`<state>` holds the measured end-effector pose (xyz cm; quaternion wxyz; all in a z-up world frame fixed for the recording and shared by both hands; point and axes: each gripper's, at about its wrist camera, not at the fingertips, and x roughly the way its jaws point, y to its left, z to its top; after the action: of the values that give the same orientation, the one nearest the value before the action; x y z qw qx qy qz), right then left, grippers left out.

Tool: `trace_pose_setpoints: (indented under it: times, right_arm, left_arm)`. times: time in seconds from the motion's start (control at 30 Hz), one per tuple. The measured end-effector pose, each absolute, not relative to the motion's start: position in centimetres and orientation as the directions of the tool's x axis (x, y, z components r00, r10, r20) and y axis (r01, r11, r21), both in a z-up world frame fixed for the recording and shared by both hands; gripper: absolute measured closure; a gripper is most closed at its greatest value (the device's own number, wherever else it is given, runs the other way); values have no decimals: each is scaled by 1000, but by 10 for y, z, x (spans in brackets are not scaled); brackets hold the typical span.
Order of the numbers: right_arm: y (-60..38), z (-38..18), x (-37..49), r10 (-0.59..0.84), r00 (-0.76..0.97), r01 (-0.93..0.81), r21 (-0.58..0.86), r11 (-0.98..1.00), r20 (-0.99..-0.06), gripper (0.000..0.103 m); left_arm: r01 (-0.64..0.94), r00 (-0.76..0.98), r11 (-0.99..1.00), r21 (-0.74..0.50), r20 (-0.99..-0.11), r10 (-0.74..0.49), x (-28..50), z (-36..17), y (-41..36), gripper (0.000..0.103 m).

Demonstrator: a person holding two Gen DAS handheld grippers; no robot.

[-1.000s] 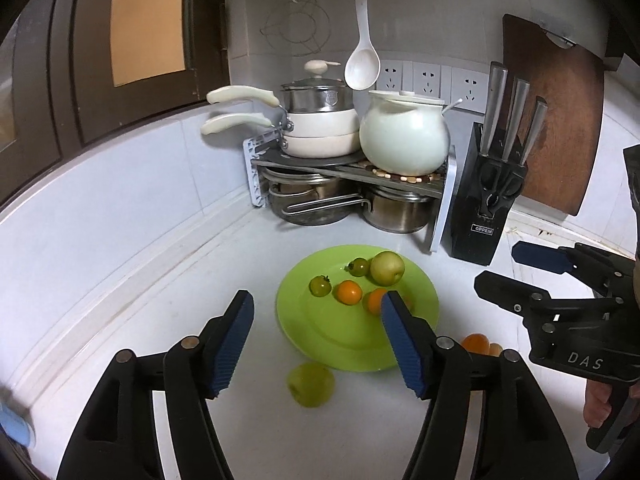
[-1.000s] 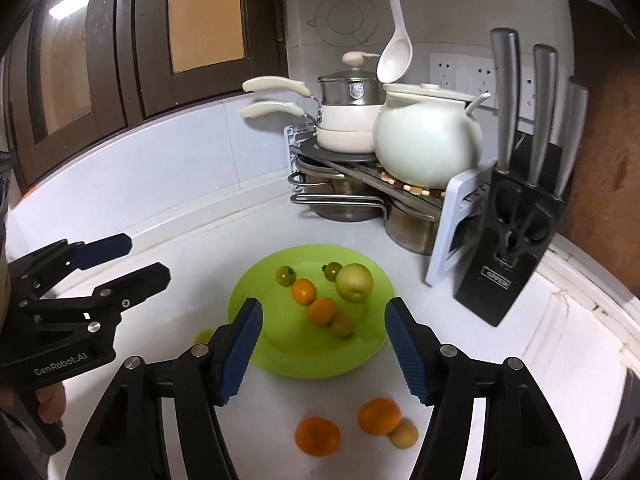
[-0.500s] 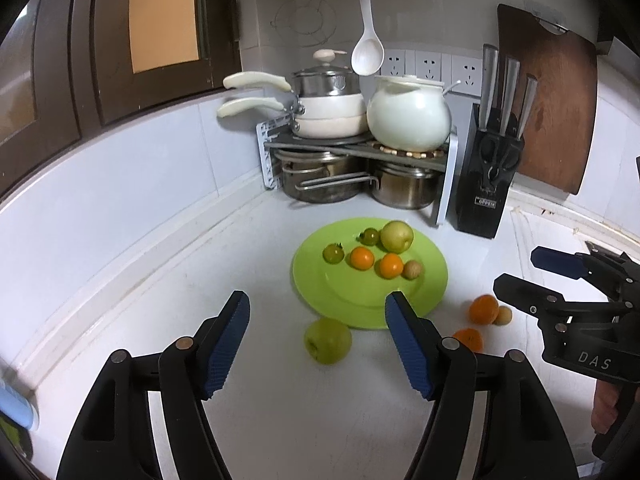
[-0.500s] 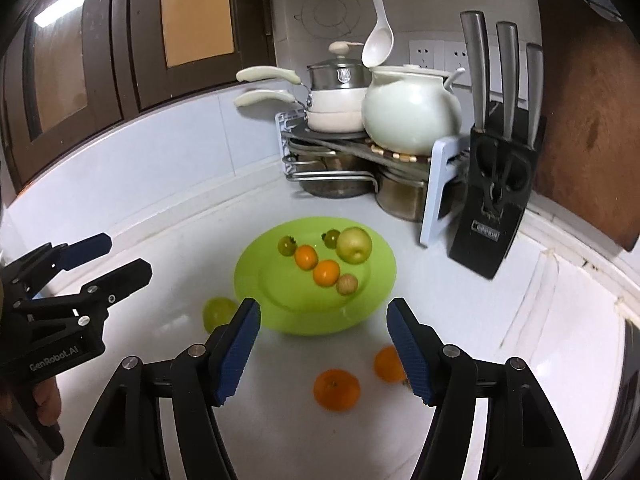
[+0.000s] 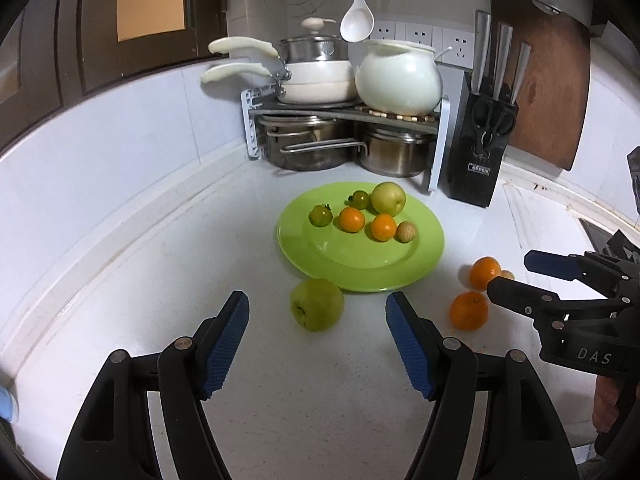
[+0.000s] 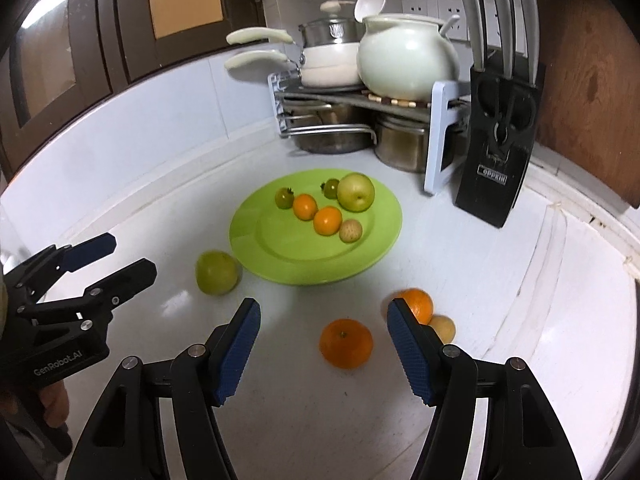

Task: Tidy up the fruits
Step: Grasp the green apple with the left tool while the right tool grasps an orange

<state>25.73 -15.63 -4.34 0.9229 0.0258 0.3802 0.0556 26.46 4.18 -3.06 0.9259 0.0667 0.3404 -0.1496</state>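
Note:
A green plate (image 5: pixel 424 256) (image 6: pixel 256 248) on the white counter holds a green apple (image 5: pixel 388 199), two small oranges (image 5: pixel 352 219), two green tomatoes (image 5: pixel 321 215) and a small tan fruit (image 5: pixel 406 231). A loose green apple (image 5: pixel 317 304) (image 6: pixel 217 272) lies on the counter just in front of my open, empty left gripper (image 5: pixel 316 336). Two loose oranges (image 6: pixel 346 343) (image 6: pixel 418 302) and a small tan fruit (image 6: pixel 443 328) lie on the counter by my open, empty right gripper (image 6: pixel 323 340). The near orange sits between its fingertips.
A pot rack (image 5: pixel 340 120) with pans and a white pot stands at the back corner. A black knife block (image 5: pixel 482 144) and a wooden cutting board (image 5: pixel 552 80) stand at the back right. Each gripper shows in the other's view (image 5: pixel 560 288) (image 6: pixel 80 276).
Both grippers have pulled back from the plate and dropped lower toward the counter. The loose apple and oranges now sit nearer the fingertips. Both stay open.

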Motion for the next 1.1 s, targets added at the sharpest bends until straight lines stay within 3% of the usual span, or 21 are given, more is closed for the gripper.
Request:
trace_pose_setpoints:
  times: [0.47, 0.8, 1.0, 1.1]
  right_arm:
    - [-160, -97, 281, 101, 596, -15, 114, 993, -796, 36]
    - [-163, -114, 288, 101, 575, 16, 135, 991, -812, 37]
    - [-164, -116, 291, 104, 571, 18, 139, 990, -814, 43]
    - [-163, -117, 292, 107, 567, 12, 138, 990, -817, 48]
  left_arm:
    - [355, 655, 934, 35, -722, -222, 298, -76, 37, 31]
    - [351, 645, 936, 29, -733, -219, 324, -92, 29, 31]
    - [366, 632, 930, 27, -741, -227, 333, -98, 22, 33]
    - [368, 629, 929, 30, -744, -225, 335, -100, 20, 39]
